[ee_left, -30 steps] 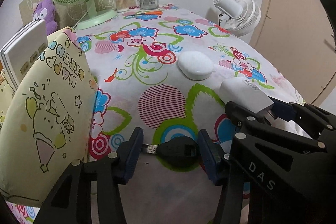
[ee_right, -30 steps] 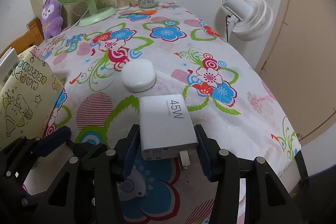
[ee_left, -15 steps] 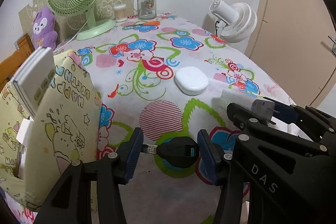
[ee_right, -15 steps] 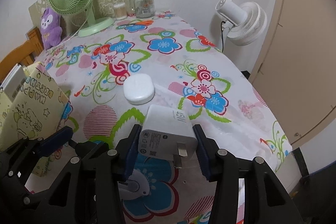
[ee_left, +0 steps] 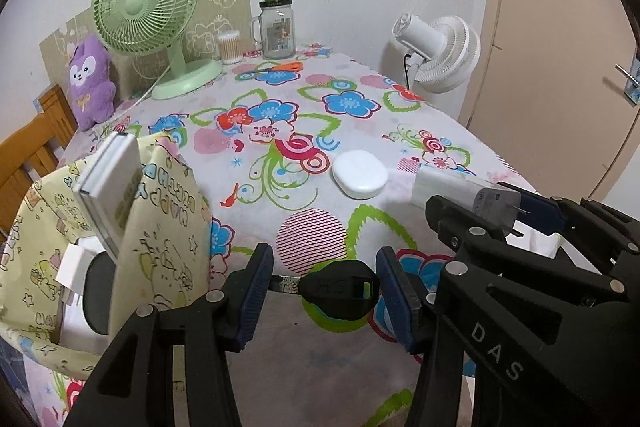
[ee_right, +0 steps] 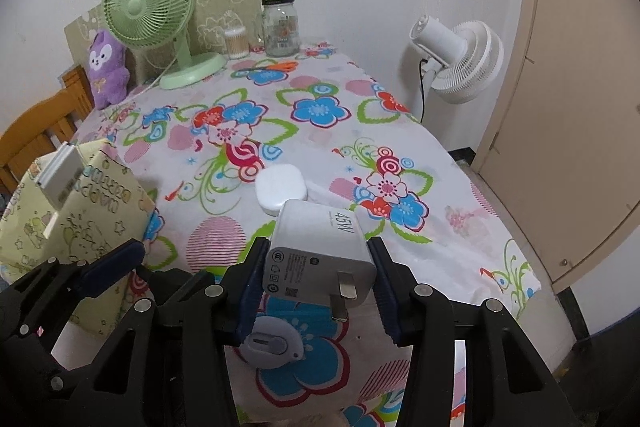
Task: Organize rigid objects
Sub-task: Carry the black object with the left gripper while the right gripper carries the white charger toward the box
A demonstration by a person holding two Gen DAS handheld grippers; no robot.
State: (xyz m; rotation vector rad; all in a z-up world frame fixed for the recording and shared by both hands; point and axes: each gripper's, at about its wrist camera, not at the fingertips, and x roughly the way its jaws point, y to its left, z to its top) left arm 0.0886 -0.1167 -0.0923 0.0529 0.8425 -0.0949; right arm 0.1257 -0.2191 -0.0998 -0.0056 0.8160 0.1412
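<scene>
My right gripper (ee_right: pixel 316 267) is shut on a white 45W charger (ee_right: pixel 320 247) and holds it above the table, prongs toward me; the charger also shows in the left wrist view (ee_left: pixel 464 193). My left gripper (ee_left: pixel 326 283) is shut on a black key (ee_left: pixel 340 287), its blade pointing left, held above the table. A white oval case (ee_left: pixel 360 175) lies on the flowered cloth ahead, also in the right wrist view (ee_right: pixel 280 187). A yellow paper bag (ee_left: pixel 160 235) stands at the left with a white remote (ee_left: pixel 112 187) sticking out; it shows in the right wrist view (ee_right: pixel 80 203).
A grey-white round gadget (ee_right: pixel 270 343) lies on the cloth under my right gripper. A green fan (ee_left: pixel 148 11), glass jar (ee_left: pixel 276 27), cotton swabs (ee_left: pixel 230 47) and purple plush (ee_left: pixel 88 83) stand at the back. A white fan (ee_left: pixel 436 47) stands beyond the table's right edge.
My right gripper has lifted the charger off the cloth and tilted it up. My left gripper has risen with the key. The bag's inside has come into view.
</scene>
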